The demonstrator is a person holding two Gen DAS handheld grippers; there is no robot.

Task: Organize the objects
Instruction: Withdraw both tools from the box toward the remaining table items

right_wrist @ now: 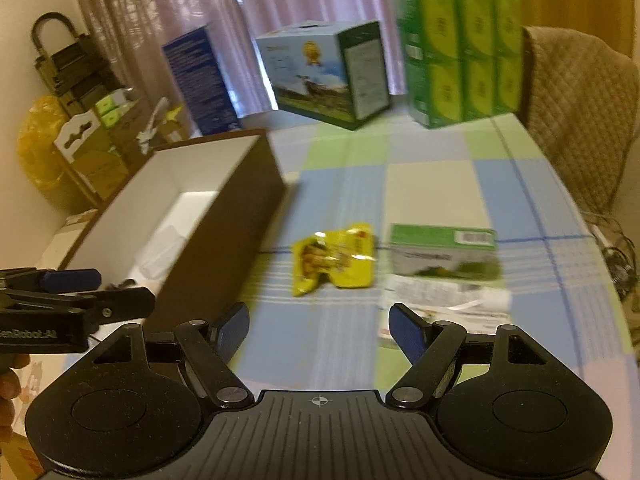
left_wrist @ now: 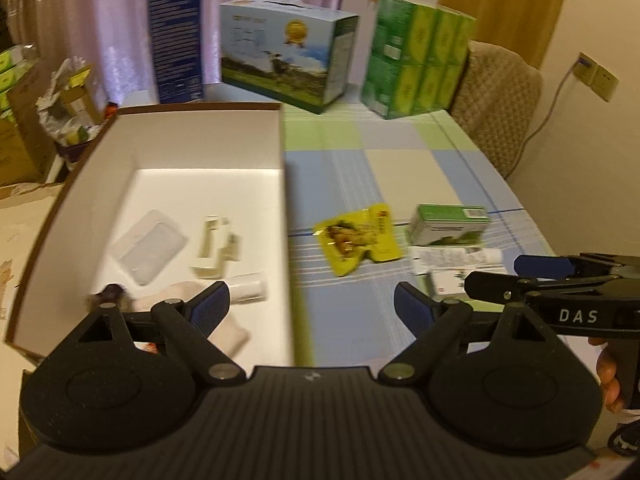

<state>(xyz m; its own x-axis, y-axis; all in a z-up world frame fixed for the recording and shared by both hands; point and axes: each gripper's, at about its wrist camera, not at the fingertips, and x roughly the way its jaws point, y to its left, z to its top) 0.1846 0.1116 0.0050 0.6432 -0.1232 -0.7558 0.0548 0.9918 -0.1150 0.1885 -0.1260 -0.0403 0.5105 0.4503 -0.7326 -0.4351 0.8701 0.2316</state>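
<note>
Both the left claw (left_wrist: pixel 312 304) and the right claw (right_wrist: pixel 319 326) are gaping wide, gripping nothing. The yellow snack packet (right_wrist: pixel 334 258) is lying on the checked surface (right_wrist: pixel 432 184), between the open box (left_wrist: pixel 200 152) at left and the small green carton (right_wrist: pixel 444 252) at right.

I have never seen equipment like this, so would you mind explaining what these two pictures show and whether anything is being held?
These are two handheld grippers, one in each of a person's hands; no robot arm is involved. Each picture comes from a fisheye camera on one gripper, looking forward along its fingers. The left gripper hangs by the open white-lined box, which already contains a few small items. The right gripper faces the checked tablecloth, where a yellow snack packet, a small green box and a white tube lie. Both grippers are open and hold nothing. Bigger cartons stand at the table's far end.
</note>
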